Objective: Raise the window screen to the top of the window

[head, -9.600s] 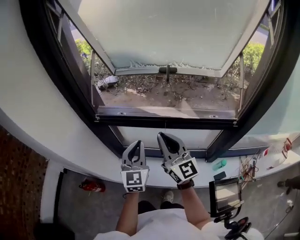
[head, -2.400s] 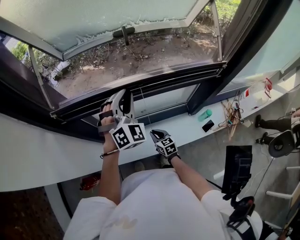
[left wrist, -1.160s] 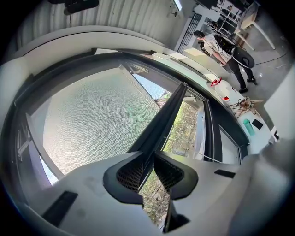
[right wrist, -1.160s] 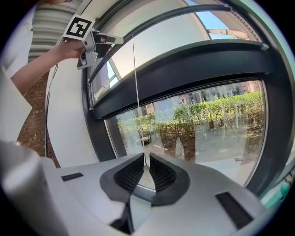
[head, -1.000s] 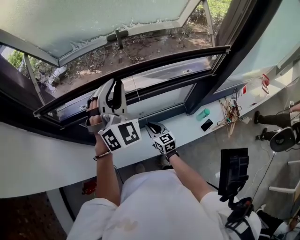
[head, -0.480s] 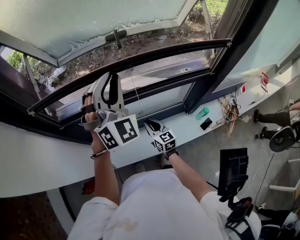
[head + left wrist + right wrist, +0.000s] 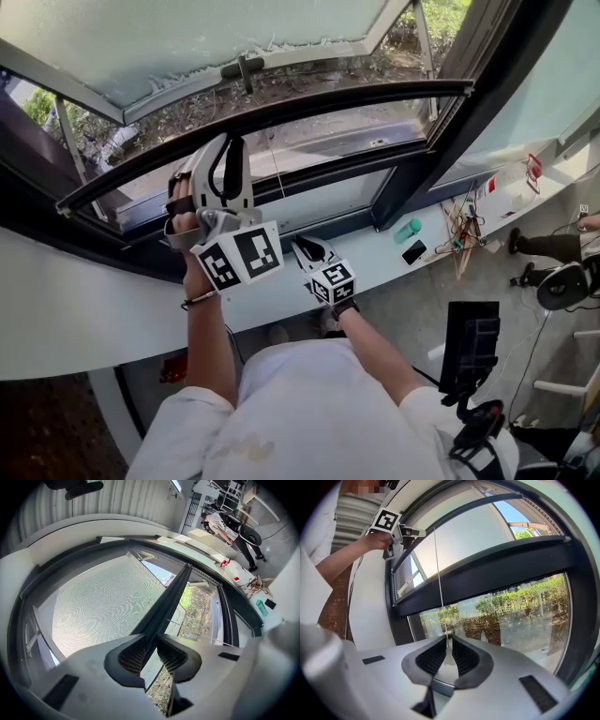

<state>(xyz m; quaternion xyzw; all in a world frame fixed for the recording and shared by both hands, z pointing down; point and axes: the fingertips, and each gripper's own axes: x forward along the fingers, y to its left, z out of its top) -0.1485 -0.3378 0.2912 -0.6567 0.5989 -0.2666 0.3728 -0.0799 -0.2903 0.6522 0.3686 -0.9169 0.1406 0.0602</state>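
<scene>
The window screen's dark bottom bar (image 7: 347, 101) runs across the opening, lifted well above the lower frame. My left gripper (image 7: 228, 150) is shut on this bar near its left end. In the left gripper view the bar (image 7: 173, 597) passes between the jaws of the left gripper (image 7: 151, 656), with the grey mesh (image 7: 103, 602) to its left. A thin white pull cord (image 7: 278, 192) hangs from the bar down to my right gripper (image 7: 302, 246) by the sill. In the right gripper view the cord (image 7: 437, 573) ends between the pads of the right gripper (image 7: 447, 651), which is shut on it.
The frosted outer sash (image 7: 187, 37) with its handle (image 7: 246, 67) stands swung outward over bare ground. The white sill (image 7: 375, 267) carries a teal bottle (image 7: 408, 231), a phone (image 7: 413, 251) and cables. A dark monitor on a stand (image 7: 469, 347) is at my right.
Since the frame over two seconds back, the left gripper has lifted the bar off the lower frame. Over the last second the bar and both grippers have barely shifted.
</scene>
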